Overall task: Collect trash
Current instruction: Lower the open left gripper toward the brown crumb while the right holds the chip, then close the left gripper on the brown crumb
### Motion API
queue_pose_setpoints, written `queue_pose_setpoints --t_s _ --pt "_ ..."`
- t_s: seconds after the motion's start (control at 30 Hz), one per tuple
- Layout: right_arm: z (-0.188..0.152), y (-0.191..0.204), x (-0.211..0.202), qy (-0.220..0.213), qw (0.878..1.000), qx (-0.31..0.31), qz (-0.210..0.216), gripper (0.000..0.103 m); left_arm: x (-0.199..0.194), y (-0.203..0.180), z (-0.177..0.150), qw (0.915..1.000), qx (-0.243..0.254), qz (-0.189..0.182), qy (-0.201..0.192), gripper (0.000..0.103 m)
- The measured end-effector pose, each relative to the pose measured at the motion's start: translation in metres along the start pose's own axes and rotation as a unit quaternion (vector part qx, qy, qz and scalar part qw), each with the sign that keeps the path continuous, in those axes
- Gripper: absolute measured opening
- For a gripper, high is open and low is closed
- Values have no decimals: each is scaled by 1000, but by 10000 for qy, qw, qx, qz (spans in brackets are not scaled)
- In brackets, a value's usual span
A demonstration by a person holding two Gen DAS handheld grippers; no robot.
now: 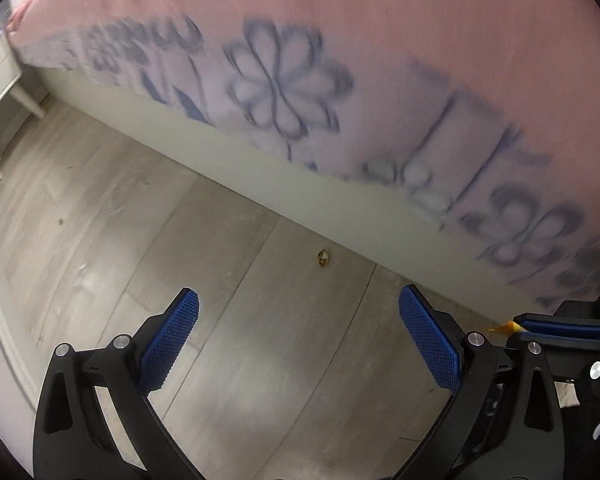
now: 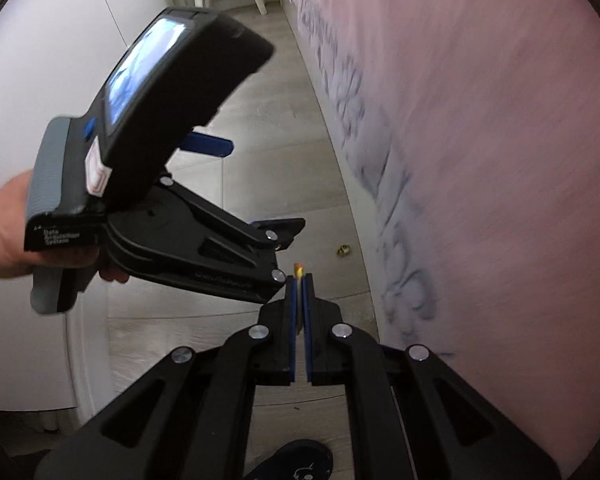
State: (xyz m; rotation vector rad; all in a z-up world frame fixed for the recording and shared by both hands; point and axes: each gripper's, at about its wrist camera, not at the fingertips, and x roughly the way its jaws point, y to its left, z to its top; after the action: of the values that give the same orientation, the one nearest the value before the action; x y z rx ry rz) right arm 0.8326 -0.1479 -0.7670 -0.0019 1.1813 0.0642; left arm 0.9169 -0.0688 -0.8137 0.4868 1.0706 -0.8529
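Left gripper (image 1: 299, 344) spread wide nears the small golden crumpled wrapper (image 1: 322, 258) on the grey wood floor (image 1: 228, 360), while right gripper (image 2: 299, 276) pinches a thin orange scrap (image 2: 299, 269) that could slip

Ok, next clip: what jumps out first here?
The pink bedspread with blue flower print fills the upper part of the left wrist view. The right claw is shut on an orange scrap, while the open left claw faces a small gold wrapper on the floor beside the bed.
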Motion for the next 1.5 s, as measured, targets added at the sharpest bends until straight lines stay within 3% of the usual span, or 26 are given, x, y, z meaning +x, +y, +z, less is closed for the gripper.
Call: queue_pose_setpoints --t_s 0.27,0.6,0.87,1.03,1.3,1.5 --pt "-33 -9 55 -34 9995 -202 -239 5 56 -12 -18 9958 838 -253 -266 97" --pt "-46 -29 135 -241 9991 -187 -303 5 131 -7 -28 9922 1076 -485 -392 97" --pt "-54 -33 175 -331 9983 -356 -334 5 174 -12 -27 9850 1490 -611 -618 96" --pt "-66 -42 178 -221 9988 -334 -269 5 189 -8 -25 9806 1754 -633 -608 82" --pt "-62 -53 174 -283 9989 -294 -213 5 211 -17 -20 9789 1849 -609 -618 73" --pt "-60 -56 171 -406 9989 -168 -162 5 219 -27 -23 9758 2050 -541 -539 58"
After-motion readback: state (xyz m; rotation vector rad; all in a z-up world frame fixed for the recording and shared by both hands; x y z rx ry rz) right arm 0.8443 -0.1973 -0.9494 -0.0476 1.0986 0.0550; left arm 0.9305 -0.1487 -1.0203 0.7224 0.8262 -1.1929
